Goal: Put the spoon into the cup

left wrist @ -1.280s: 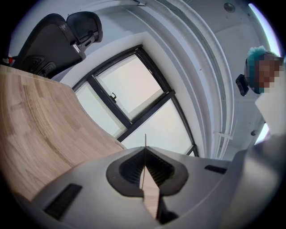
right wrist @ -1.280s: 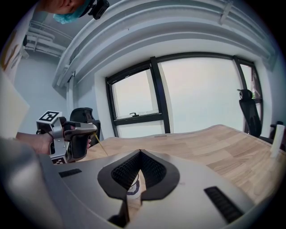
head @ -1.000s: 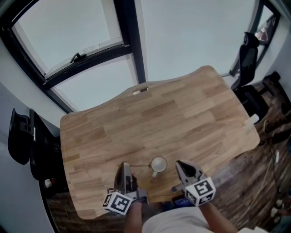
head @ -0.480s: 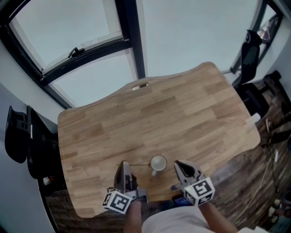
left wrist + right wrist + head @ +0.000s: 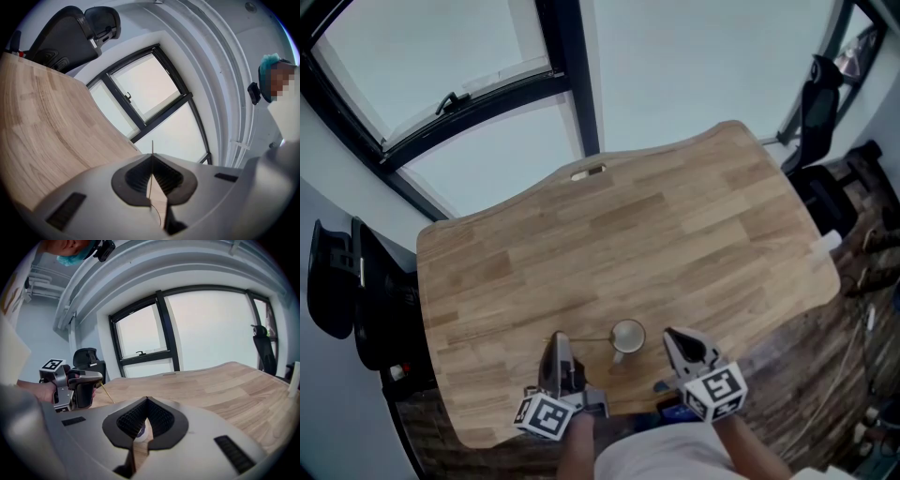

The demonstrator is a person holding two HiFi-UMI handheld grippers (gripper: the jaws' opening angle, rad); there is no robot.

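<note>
A small white cup (image 5: 627, 335) stands on the wooden table (image 5: 609, 234) near its front edge, between my two grippers. My left gripper (image 5: 555, 338) is shut on the thin gold spoon (image 5: 584, 339), which lies level and reaches right to the cup's rim. In the left gripper view the jaws (image 5: 152, 157) are pressed together with the spoon's handle (image 5: 152, 146) poking out edge-on. Just right of the cup, my right gripper (image 5: 669, 335) is shut and holds nothing. Its own view shows the cup (image 5: 139, 431) behind the closed jaws (image 5: 147, 400), with the left gripper (image 5: 77, 388) and spoon (image 5: 106, 393) at left.
A black office chair (image 5: 337, 281) stands off the table's left side and another (image 5: 820, 103) at the far right. A small white object (image 5: 826, 244) sits at the table's right edge. A cable slot (image 5: 589, 172) is cut at the far edge, in front of dark-framed windows (image 5: 567, 70).
</note>
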